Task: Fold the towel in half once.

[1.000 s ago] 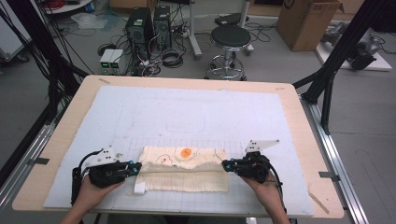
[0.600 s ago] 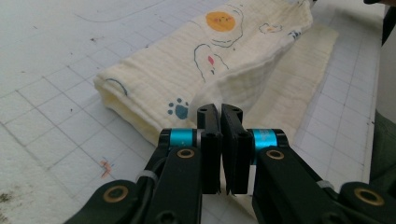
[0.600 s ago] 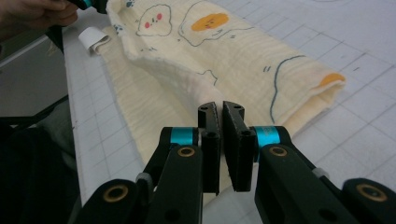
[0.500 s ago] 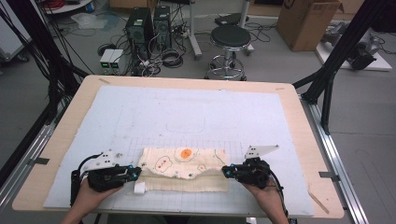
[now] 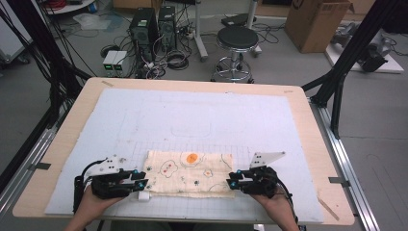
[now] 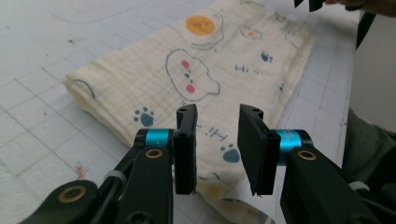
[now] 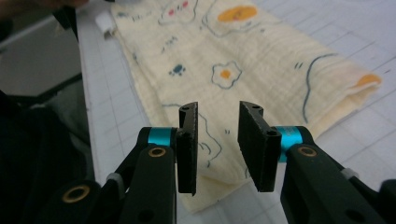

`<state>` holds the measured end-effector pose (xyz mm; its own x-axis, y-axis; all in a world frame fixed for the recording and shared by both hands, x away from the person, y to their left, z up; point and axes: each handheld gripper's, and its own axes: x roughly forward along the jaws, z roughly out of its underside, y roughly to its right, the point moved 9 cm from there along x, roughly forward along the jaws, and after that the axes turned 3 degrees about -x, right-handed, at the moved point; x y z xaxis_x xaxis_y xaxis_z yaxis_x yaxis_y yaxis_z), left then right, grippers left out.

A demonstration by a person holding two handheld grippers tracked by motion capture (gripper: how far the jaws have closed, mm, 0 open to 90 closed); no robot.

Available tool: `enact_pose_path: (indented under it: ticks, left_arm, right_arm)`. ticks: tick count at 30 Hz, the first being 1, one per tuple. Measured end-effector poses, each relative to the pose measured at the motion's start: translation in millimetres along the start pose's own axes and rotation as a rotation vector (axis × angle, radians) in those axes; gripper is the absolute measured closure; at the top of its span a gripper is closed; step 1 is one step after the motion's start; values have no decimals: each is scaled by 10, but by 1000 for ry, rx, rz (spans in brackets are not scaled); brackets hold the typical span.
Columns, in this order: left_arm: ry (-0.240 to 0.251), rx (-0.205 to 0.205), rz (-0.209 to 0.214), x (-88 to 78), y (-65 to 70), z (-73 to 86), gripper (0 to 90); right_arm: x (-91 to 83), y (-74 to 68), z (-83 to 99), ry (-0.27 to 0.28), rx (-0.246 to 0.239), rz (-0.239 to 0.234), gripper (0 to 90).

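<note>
High view: folded cream cloth (image 5: 190, 173) with printed cartoon figures lying flat on the pale gridded mat (image 5: 202, 125), near the table's (image 5: 308, 125) front edge. Left gripper (image 5: 143, 183) at the cloth's left end, right gripper (image 5: 232, 182) at its right end, each in a hand coming in from below. Small white tag (image 5: 143, 196) poking out at the cloth's front-left corner, just under the left gripper's tips.

Left gripper view: jaws parted, having just been opening; nothing pinched. Cloth (image 6: 201, 88) lying beneath and beyond the tips, visible through the gap, pads clear of it. Orange blob print at the far end; paw prints nearer the jaws. Folded edge thick on the left side.

Right gripper view: jaws likewise parted, having just been opening; gap bare between the pads. Cloth (image 7: 243, 60) spread beyond and under the tips, unpinched. White tag (image 7: 106, 22) at the far corner, top left.
</note>
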<state>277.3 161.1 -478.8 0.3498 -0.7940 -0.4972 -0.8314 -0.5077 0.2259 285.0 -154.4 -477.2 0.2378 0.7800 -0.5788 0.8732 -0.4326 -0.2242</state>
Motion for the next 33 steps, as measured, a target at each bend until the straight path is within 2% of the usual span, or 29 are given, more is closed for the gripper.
enact_pose_path:
  ticks: [3,6,8,11,15,18,23,33]
  left_arm:
    - [-46,17,6,48,19,61,675]
    - [-94,41,8,83,28,119,684]
    - [-120,53,2,107,21,152,695]
    - [-128,53,-5,121,10,163,712]
    - [-128,61,-11,119,7,162,759]
    - [-120,62,-9,113,5,152,813]
    - [-108,61,-14,101,3,138,846]
    - [-59,49,-10,47,9,73,851]
  right_arm:
    - [81,-17,67,-62,-27,-5,664]
    - [117,-54,120,-99,-53,-34,640]
    - [133,-57,146,-117,-65,-35,640]
    - [160,-55,186,-148,-76,-30,664]
    - [156,-53,191,-151,-69,-35,781]
    - [142,-54,178,-141,-64,-39,827]
    - [98,-67,142,-114,-52,-40,843]
    - [-19,-110,18,-32,-62,-46,844]
